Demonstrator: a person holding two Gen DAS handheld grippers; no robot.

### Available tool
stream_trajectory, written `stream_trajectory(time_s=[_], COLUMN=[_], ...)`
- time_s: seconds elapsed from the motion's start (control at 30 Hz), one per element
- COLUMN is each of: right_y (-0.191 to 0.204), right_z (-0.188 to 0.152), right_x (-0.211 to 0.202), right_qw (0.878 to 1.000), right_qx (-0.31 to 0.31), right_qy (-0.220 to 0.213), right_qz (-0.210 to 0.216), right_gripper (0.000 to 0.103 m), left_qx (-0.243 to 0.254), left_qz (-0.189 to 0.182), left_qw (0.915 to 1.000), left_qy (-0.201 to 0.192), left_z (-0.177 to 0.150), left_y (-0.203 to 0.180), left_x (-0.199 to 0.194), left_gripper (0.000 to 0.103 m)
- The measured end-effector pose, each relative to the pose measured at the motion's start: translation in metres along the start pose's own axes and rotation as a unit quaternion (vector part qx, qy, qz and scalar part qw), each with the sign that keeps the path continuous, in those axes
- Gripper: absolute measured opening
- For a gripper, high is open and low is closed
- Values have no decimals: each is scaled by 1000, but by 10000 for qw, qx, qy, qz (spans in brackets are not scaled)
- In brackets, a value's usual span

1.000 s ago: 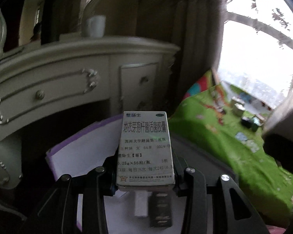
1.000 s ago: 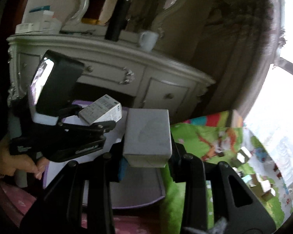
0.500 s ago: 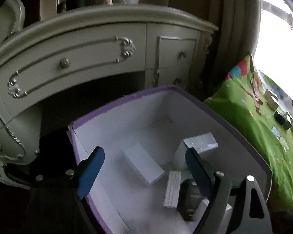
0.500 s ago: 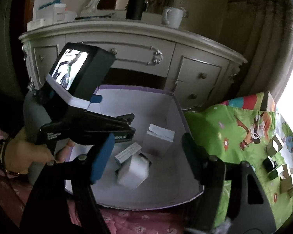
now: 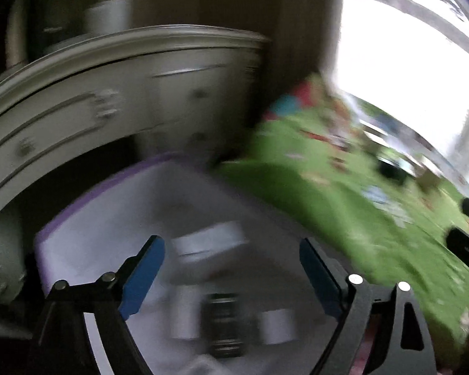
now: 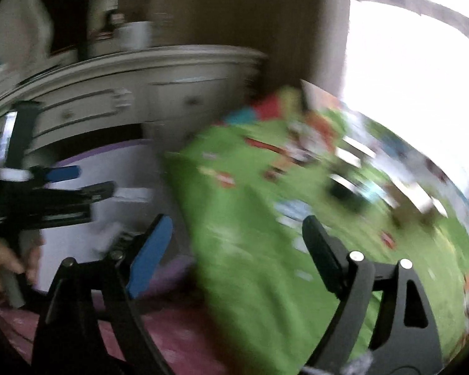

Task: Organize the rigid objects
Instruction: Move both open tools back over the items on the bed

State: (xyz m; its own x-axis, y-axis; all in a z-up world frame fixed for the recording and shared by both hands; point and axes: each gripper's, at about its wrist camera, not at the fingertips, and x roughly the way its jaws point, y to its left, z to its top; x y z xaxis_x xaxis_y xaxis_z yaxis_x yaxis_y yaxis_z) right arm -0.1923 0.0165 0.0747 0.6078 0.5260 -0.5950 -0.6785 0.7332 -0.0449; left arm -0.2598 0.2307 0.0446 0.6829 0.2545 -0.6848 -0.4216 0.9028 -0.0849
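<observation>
With both boxes dropped into the purple-rimmed bin at lower left, the left gripper and right gripper, jaws just spread wide and empty, should swing steadily toward the loose items on the green mat.

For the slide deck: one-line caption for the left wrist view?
Motion-blurred left tongs, open and empty, above the purple-rimmed box holding small packages, beside a green play mat.

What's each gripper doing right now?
Left gripper: open, holding nothing, jaws just opened.
Right gripper: open, holding nothing, jaws just opened.
</observation>
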Motion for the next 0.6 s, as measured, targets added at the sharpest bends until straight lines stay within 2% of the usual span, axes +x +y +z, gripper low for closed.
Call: stream_trajectory(time_s=[0.07,0.13,0.2,0.27,0.33,0.4,0.5,0.6], right_y=[-38,-81,-125,-162,-191,-222,-262,-293], right_z=[-9,-19,-32,-42,-48,-50,-42,-22], right_x=[1,0,1,3,8,17,34,61], right_qw=[9980,9906,9774,9636,9528,9402,9181,8940], right_qx=[539,1237,1916,2399,2720,3081,3685,4289], right_qy=[171,336,527,690,821,908,833,723], right_qz=[-285,-485,-727,-954,-1074,-1132,-1202,-1078], right_gripper=[88,88,88,88,88,88,88,88], left_qx=[381,776,1202,1500,1651,1662,1779,1999], left_qz=[-562,-1143,-1522,-1676,-1698,-1625,-1360,-1269], left_qw=[9974,9892,9782,9700,9658,9663,9706,9669], left_qy=[238,482,743,920,1055,1102,882,949], left_z=[11,19,24,26,29,31,32,31], left_y=[-38,-81,-127,-165,-194,-219,-236,-247], left_x=[13,30,53,76,97,119,132,140], left_gripper=[95,96,96,96,96,96,99,103])
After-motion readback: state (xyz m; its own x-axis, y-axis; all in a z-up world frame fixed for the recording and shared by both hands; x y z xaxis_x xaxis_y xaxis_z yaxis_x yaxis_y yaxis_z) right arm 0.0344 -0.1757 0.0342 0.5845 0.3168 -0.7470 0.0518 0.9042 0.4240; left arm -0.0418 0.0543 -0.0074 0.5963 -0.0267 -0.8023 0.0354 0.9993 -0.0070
